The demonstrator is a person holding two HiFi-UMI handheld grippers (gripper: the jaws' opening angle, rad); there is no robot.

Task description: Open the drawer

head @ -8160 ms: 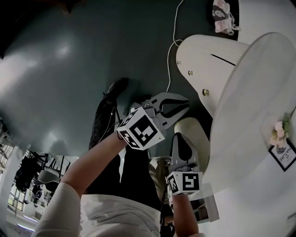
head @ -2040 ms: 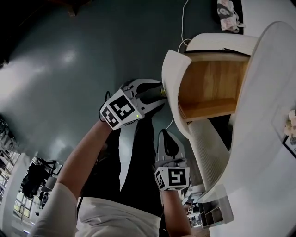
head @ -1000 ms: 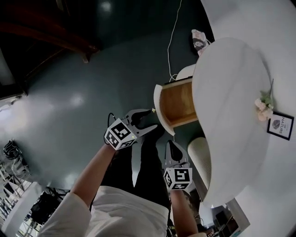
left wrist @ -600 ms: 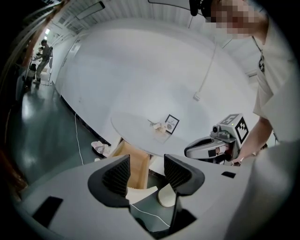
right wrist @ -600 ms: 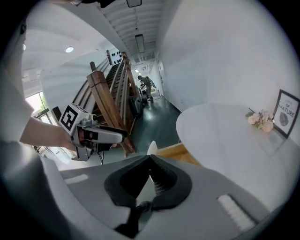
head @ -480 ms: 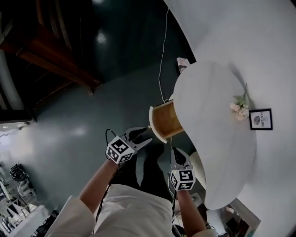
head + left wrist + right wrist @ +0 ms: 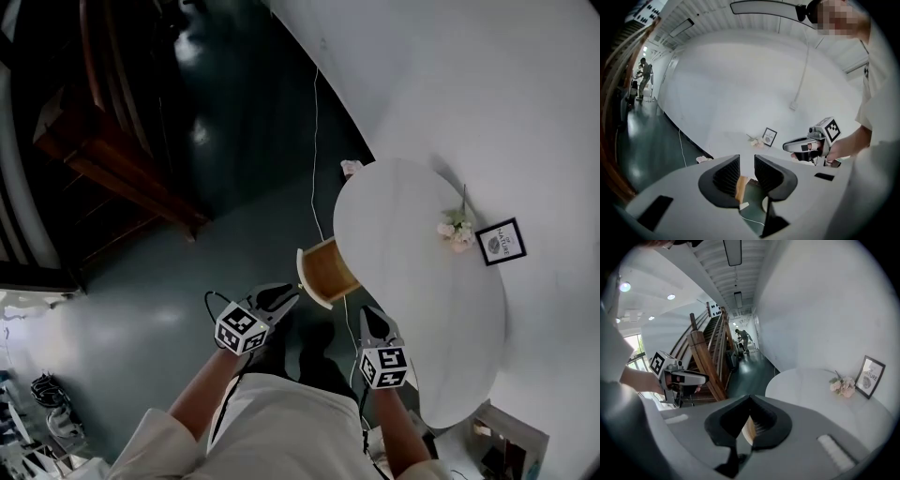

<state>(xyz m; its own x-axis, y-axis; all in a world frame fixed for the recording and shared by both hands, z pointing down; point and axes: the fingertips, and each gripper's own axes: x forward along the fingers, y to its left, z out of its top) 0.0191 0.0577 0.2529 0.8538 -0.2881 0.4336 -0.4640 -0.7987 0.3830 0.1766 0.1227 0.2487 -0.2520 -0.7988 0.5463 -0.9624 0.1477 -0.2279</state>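
Observation:
The drawer (image 7: pixel 322 270) stands pulled out from under the round white tabletop (image 7: pixel 422 309), its wooden inside showing. My left gripper (image 7: pixel 285 294) hangs high above the floor just left of the drawer front, touching nothing. Its jaws are closing, with a narrow gap and nothing between them (image 7: pixel 746 160); through the gap I see the drawer (image 7: pixel 739 188) far below. My right gripper (image 7: pixel 371 322) is shut on nothing, above the table's near edge. Each gripper shows in the other's view: the right gripper (image 7: pixel 806 144), the left gripper (image 7: pixel 686 378).
A framed picture (image 7: pixel 500 242) and a small bunch of flowers (image 7: pixel 457 228) sit on the tabletop. A white cable (image 7: pixel 314 141) runs down the wall to the dark floor, beside a small cloth (image 7: pixel 351 168). A wooden staircase (image 7: pixel 103 141) stands to the left.
The drawer, once shut, is pulled out. Over the last second both grippers have risen away from it, the camera has risen too, and the left jaws have narrowed.

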